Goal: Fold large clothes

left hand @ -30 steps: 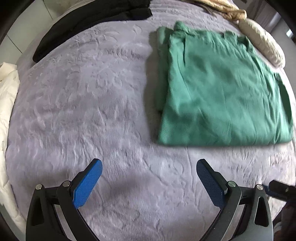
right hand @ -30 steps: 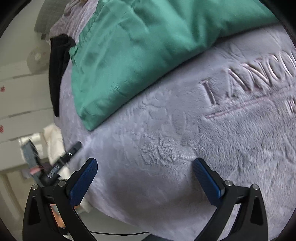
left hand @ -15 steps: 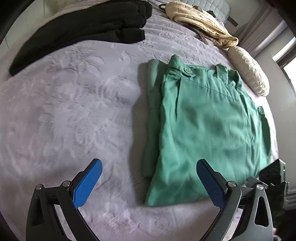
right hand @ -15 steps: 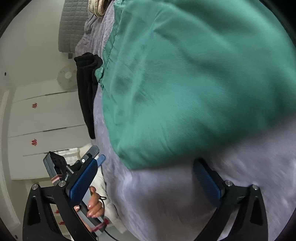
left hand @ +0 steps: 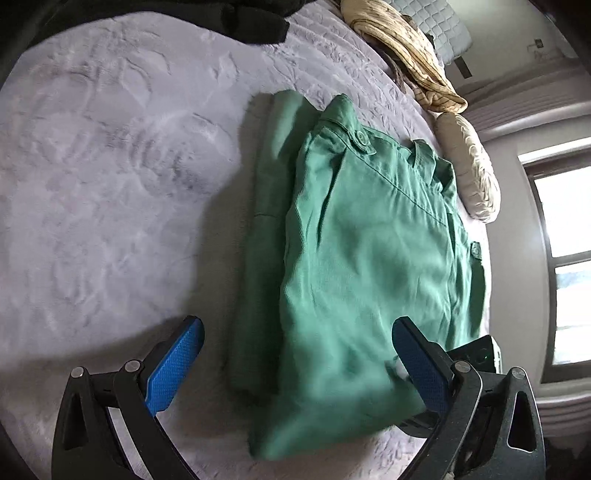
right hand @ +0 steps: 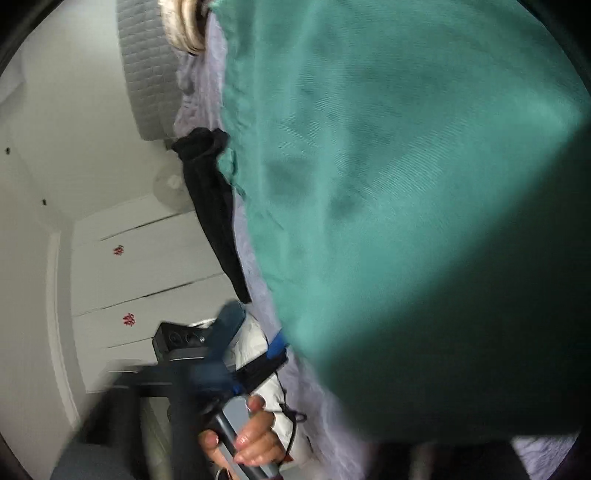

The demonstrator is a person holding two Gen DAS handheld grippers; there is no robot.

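The green trousers point(left hand: 369, 266) lie folded on the bed point(left hand: 110, 184), long axis running away from the left tool point(left hand: 297, 365); its jaws gape, straddling the near edge; the right tool's jaws have just been closing, grip hidden by cloth.

Right claw's fingers hidden behind green trousers point(right hand: 406, 221); left claw point(right hand: 236, 354) motion-blurred.

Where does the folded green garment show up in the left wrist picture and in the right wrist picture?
Left wrist: green garment lies centre-right on the grey bedspread.
Right wrist: green garment fills the right and centre, very close.
Shared landmark: black clothing beyond it.
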